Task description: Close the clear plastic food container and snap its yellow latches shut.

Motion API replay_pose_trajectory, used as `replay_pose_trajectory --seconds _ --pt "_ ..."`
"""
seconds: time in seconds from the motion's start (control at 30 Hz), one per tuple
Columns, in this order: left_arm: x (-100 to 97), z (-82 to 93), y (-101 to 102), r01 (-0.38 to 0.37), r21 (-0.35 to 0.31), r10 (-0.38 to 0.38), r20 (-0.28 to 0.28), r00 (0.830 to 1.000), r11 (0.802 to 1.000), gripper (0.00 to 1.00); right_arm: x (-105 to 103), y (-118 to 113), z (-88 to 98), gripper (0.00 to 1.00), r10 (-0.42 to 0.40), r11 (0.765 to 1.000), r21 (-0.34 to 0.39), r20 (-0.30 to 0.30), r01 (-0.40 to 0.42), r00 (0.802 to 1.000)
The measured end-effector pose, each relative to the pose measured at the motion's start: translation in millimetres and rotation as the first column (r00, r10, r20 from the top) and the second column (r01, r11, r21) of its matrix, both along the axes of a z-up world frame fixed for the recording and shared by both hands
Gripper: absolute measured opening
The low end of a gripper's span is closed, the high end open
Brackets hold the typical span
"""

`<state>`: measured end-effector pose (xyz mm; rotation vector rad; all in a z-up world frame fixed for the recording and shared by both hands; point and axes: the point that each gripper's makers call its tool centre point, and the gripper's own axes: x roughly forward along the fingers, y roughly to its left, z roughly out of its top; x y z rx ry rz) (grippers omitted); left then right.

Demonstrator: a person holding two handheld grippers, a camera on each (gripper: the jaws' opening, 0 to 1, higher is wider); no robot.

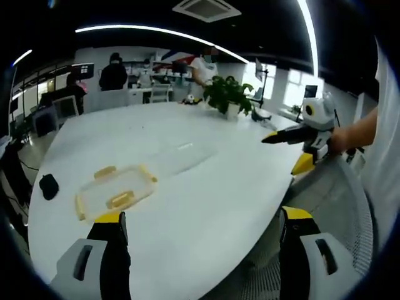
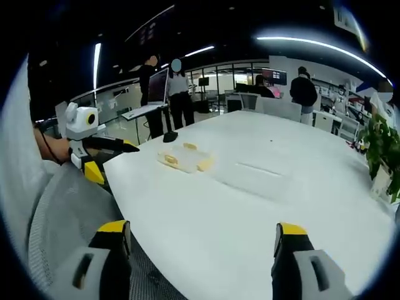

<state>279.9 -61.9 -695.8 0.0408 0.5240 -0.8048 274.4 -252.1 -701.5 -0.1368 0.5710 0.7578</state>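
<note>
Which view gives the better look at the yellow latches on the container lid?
The left gripper view. The lid lies close ahead of the left gripper, and its yellow latches stand out one by one along the edges. In the right gripper view the lid sits farther off and smaller, its latches pale blurs.

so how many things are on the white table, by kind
lid with yellow latches: 1
clear container base: 1
potted plant: 1
small black object: 1
total: 4
</note>
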Motion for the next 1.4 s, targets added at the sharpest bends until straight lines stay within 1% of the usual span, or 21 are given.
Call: replay_pose_trajectory --seconds 0.23,0.53,0.67,0.73,0.8,0.83,0.93,1.03,1.17,1.27,1.33,1.4 --pt "4.2 -4.6 2.7 0.019 0.004 -0.019 -0.015 1.0 1.0 0.99 -2.8 2.0 -3.0 0.96 0.02 0.999 -0.025 -0.009 -0.02 1.0" --pt "10.6 -0.9 10.0 0.042 0.0 -0.042 -0.005 0.999 0.999 0.99 1.3 8.8 -1.3 0.95 0.019 0.999 -0.042 -0.017 -0.02 1.0" --pt "10.7 -2.5 16.7 0.046 0.004 -0.046 -0.014 0.999 0.999 0.99 -1.4 16.8 -0.3 0.96 0.026 0.999 -0.044 -0.02 -0.027 0.999" --pt "9.6 -1.0 19.3 0.049 0.003 -0.049 -0.01 0.999 0.999 0.99 -1.6 20.7 -1.5 0.95 0.032 0.998 -0.053 -0.019 -0.033 0.999" --pt "9.1 -0.3 21.9 0.053 0.004 -0.053 -0.011 0.999 0.999 0.98 -0.7 24.5 -1.0 0.94 0.034 0.998 -0.053 -0.018 -0.035 0.999" --pt "9.2 -0.8 23.4 0.055 0.007 -0.055 -0.01 0.998 0.998 0.98 1.1 25.7 0.2 0.93 0.034 0.998 -0.055 -0.005 -0.034 0.999" --pt "9.7 -1.3 28.7 0.059 0.015 -0.059 -0.01 0.998 0.998 0.97 4.3 29.8 0.0 0.91 0.025 0.998 -0.051 -0.016 -0.026 1.0" --pt "11.4 -0.2 33.6 0.059 0.013 -0.058 -0.007 0.998 0.998 0.97 6.0 33.2 -1.7 0.89 0.03 0.998 -0.061 -0.013 -0.031 0.999" --pt "15.6 -2.2 41.4 0.051 0.018 -0.051 -0.006 0.999 0.999 0.97 9.7 38.7 -1.6 0.89 0.048 0.997 -0.067 -0.004 -0.048 0.999" --pt "19.4 -3.4 47.1 0.046 0.024 -0.045 -0.007 0.999 0.999 0.96 12.6 43.7 -1.8 0.89 0.06 0.996 -0.07 -0.006 -0.06 0.998" --pt "22.2 -2.9 50.8 0.04 0.019 -0.04 -0.013 0.999 0.999 0.95 14.3 49.0 -3.3 0.88 0.077 0.994 -0.071 -0.021 -0.079 0.997" --pt "24.0 -2.1 54.7 0.034 0.019 -0.034 -0.011 0.999 0.999 0.95 16.7 53.2 -4.0 0.88 0.093 0.992 -0.08 -0.018 -0.094 0.995"
